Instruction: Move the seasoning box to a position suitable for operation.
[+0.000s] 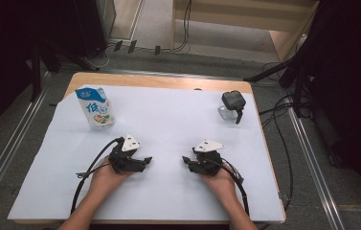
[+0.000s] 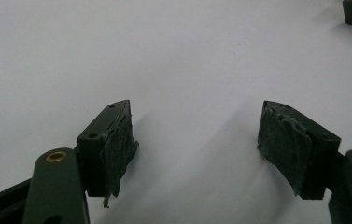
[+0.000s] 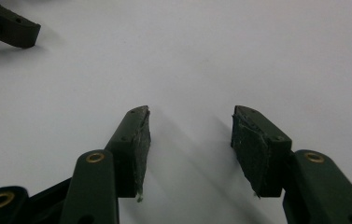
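Both claws, left claw (image 1: 145, 159) and right claw (image 1: 186, 159), rest apart and empty; reaching ahead for the milk carton (image 1: 95, 107) probably comes next.

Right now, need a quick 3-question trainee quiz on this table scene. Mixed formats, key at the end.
1. True or false: the left gripper and right gripper both have open jaws with nothing between them.
2. Multiple choice: the blue-and-white carton stands at the A) far left B) far right C) near edge of the white sheet.
3. Short answer: what sits at the sheet's far right corner?

Key
1. True.
2. A.
3. A black device on a silver base; what it is cannot be told.
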Demonstrator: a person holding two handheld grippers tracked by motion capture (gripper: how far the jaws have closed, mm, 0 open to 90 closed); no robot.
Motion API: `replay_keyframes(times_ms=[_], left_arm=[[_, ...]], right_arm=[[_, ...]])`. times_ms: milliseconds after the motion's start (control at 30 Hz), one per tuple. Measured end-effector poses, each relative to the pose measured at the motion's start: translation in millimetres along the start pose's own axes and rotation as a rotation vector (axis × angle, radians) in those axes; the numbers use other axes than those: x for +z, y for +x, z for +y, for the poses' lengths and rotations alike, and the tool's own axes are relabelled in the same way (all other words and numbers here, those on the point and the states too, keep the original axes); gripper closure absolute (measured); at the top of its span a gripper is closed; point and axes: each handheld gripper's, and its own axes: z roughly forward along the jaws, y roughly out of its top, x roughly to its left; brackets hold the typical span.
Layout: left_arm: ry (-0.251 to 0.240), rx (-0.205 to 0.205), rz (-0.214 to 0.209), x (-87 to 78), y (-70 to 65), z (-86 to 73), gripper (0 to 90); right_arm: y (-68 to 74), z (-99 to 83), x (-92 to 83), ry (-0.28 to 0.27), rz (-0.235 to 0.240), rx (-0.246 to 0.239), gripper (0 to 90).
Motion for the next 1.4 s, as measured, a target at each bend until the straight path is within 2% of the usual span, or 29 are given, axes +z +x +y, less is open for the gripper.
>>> replay_keyframes(times_ms=[567,633,700,1167,1267,1400], left_arm=[[0.000,-0.003,0.001,0.3,0.4,0.2,26.4],[0.004,-0.017,0.022,1.0,-0.1,0.3,23.9],[0.017,-0.042,0.030,2.2,2.3,1.1,15.1],[0.026,-0.041,0.033,2.5,2.1,2.3,15.0],[0.022,-0.041,0.023,1.4,4.4,1.9,16.7],[0.028,-0.062,0.023,-2.1,8.8,2.8,25.9]], right_arm=[[0.1,-0.1,0.1,0.000,0.000,-0.003,47.4],[0.5,-0.2,0.2,-0.001,-0.004,-0.006,47.3],[0.5,-0.1,0.2,-0.002,-0.004,-0.009,47.3],[1.5,0.1,0.1,-0.004,-0.016,-0.014,46.4],[-0.1,0.7,0.0,-0.004,-0.008,0.004,46.2],[-5.8,4.7,-3.1,0.000,0.021,0.063,44.2]])
